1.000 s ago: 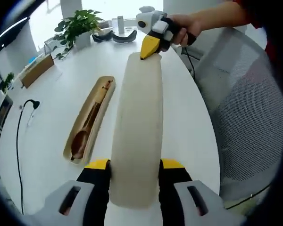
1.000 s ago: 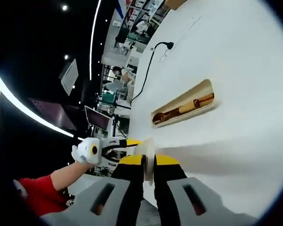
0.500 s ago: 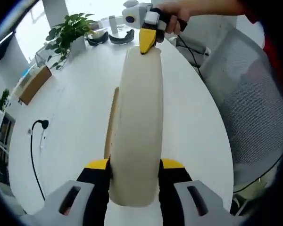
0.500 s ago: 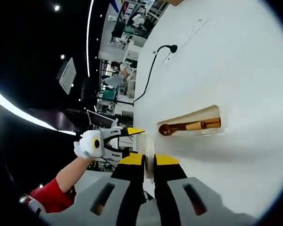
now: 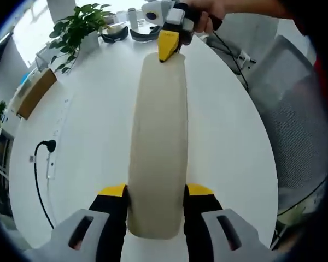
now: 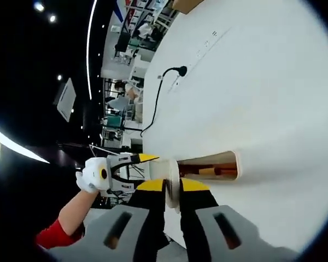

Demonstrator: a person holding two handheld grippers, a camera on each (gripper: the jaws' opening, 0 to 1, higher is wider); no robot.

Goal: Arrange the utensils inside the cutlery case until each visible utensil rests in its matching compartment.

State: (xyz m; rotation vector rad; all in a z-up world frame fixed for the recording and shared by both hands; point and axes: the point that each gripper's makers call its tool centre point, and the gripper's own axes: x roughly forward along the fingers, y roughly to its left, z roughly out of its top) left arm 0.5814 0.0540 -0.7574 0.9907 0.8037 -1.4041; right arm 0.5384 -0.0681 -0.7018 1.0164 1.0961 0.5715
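Note:
A long cream case lid (image 5: pixel 158 142) hangs level over the white table (image 5: pixel 87 125), held at both ends. My left gripper (image 5: pixel 156 190) is shut on its near end. My right gripper (image 5: pixel 168 46), in a person's hand, is shut on the far end. In the right gripper view the lid (image 6: pixel 171 173) shows edge-on between my right gripper's (image 6: pixel 172 185) jaws, and the left gripper (image 6: pixel 138 159) holds the other end. Just beneath lies the open case base (image 6: pixel 229 164) with wooden utensils (image 6: pixel 208 171) inside. In the left gripper view the lid hides the base.
A potted plant (image 5: pixel 79 30) and dark headsets (image 5: pixel 131 33) stand at the table's far side. A cardboard box (image 5: pixel 35 93) sits at the left, with a black plug and cable (image 5: pixel 46 146) nearer. A grey mesh chair (image 5: pixel 295 109) stands off the right edge.
Both grippers have carried the lid sideways over the case base. The base lay beside the lid a second ago and is now under it.

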